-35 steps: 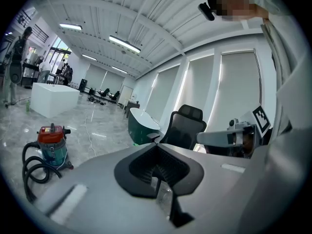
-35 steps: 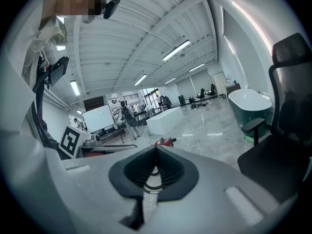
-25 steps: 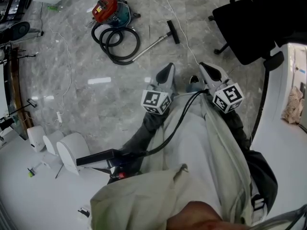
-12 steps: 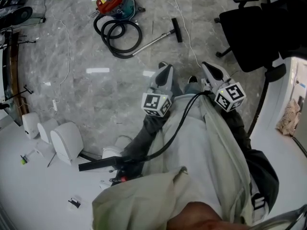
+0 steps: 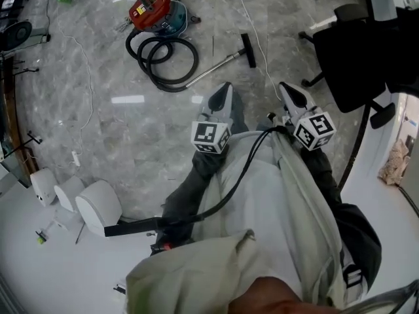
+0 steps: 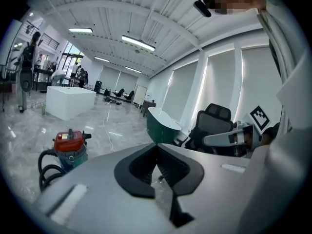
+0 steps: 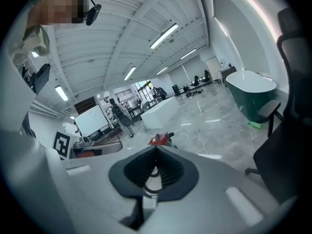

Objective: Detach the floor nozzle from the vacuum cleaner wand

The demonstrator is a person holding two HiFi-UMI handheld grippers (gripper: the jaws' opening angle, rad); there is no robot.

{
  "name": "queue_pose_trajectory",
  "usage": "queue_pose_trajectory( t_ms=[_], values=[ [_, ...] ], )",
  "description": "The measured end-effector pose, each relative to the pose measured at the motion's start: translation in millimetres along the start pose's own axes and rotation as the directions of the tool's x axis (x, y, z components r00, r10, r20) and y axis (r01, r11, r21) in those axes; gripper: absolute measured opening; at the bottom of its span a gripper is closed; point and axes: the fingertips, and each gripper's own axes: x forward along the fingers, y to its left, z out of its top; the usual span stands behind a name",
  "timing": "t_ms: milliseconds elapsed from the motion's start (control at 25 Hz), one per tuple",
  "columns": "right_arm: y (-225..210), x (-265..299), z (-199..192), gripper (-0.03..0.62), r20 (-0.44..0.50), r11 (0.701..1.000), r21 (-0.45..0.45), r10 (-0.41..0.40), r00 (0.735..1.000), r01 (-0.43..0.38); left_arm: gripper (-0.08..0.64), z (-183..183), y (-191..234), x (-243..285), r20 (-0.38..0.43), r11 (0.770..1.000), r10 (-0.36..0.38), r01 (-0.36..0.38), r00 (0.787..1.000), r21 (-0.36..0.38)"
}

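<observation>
The vacuum cleaner (image 5: 154, 12), red and teal, lies at the far left on the grey marble floor (image 5: 131, 142). Its black hose (image 5: 163, 61) is coiled just on the near side of it. The metal wand (image 5: 216, 67) runs from the hose out to the right, and the black floor nozzle (image 5: 248, 50) sits across its far right end. Both grippers hang nearer, well apart from the wand. The left gripper (image 5: 224, 89) and the right gripper (image 5: 288, 89) each have their fingers clenched together with nothing between them. A black office chair (image 5: 366, 57) stands at the far right.
</observation>
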Motion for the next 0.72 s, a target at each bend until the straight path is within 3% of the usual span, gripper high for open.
queue_pose_trajectory(
  t_ms=[200, 360, 560, 640, 720],
  values=[
    [-8, 64, 18, 0.002, 0.025, 0.994, 0.102, -0.045, 0.999, 0.042, 0.004, 8, 76, 25, -0.068, 0.999, -0.006, 0.009, 0.998, 0.044],
    [-47, 112, -16, 0.002, -0.061, 0.981, 0.171, -0.078, 0.995, 0.088, 0.015, -23, 116, 53, -0.147, 0.998, 0.018, -0.010, 0.989, 0.055],
    [-133, 201, -125, 0.007, -0.194, 0.947, 0.284, -0.095, 0.976, 0.149, 0.029, -94, 170, 104, -0.166, 0.995, 0.091, -0.083, 0.982, 0.056],
    [-170, 248, -183, 0.050, -0.247, 0.937, 0.310, -0.086, 0.965, 0.163, 0.029, -123, 194, 124, -0.147, 0.991, 0.134, -0.131, 0.980, 0.031],
    [-203, 296, -250, 0.132, -0.299, 0.901, 0.392, -0.069, 0.952, 0.189, 0.029, -156, 214, 139, -0.128, 0.988, 0.156, -0.156, 0.979, 0.008]
  ],
)
